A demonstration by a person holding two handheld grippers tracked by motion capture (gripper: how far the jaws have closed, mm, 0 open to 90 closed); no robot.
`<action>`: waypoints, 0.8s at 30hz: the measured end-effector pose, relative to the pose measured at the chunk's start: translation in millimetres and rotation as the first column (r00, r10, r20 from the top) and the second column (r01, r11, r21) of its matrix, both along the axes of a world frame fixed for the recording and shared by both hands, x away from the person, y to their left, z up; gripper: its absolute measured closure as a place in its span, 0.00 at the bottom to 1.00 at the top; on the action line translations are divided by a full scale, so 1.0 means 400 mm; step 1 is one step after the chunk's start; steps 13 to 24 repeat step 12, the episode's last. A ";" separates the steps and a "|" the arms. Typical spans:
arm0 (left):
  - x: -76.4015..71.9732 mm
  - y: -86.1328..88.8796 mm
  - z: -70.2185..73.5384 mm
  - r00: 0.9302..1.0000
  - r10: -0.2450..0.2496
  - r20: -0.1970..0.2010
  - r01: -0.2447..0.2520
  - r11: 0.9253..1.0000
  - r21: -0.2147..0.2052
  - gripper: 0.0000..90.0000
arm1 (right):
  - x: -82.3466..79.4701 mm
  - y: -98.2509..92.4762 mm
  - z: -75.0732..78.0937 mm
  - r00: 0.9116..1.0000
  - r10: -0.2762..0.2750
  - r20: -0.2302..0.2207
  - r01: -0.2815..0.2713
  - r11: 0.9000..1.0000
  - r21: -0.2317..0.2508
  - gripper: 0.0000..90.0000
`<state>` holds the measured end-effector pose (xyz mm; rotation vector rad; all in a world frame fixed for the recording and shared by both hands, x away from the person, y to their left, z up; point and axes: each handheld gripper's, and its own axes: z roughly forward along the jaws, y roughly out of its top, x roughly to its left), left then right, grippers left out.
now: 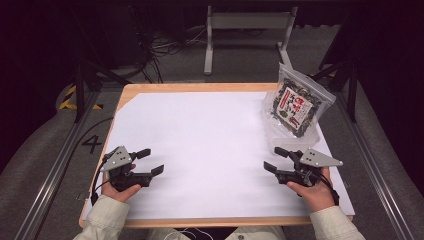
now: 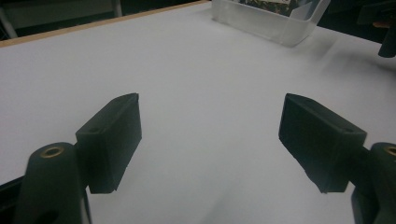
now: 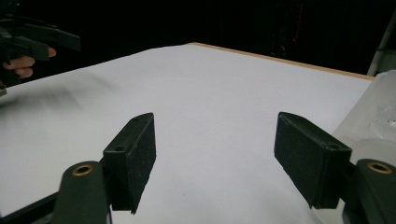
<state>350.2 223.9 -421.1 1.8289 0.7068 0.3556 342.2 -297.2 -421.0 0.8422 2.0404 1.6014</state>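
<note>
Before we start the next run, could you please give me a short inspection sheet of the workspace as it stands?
Surface: wooden table covered by a white sheet, flat and bare in the middle.
Job's things: clear plastic bag of dark dried food with a red and white label, standing in a clear container at the far right corner.
Clutter: nothing seen.
Grippers: left tool and right tool both open, held at the near edge, apart from the bag.
Cables: a black cable from each tool; loose cables on the floor beyond the table.
Surroundings: dark room, grey metal frame behind, floor rails at both sides.
</note>
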 end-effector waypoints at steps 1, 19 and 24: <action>0.000 0.000 0.000 1.000 0.000 0.000 0.000 1.000 0.000 0.24 | 0.000 0.000 0.000 1.000 0.000 0.000 0.000 1.000 0.000 0.33; 0.009 0.003 -0.015 1.000 0.017 -0.012 -0.017 1.000 0.011 0.23 | 0.008 -0.017 -0.035 1.000 -0.027 -0.007 0.027 1.000 -0.013 0.33; 0.009 0.003 -0.015 1.000 0.017 -0.012 -0.017 1.000 0.011 0.23 | 0.008 -0.017 -0.035 1.000 -0.027 -0.007 0.027 1.000 -0.013 0.33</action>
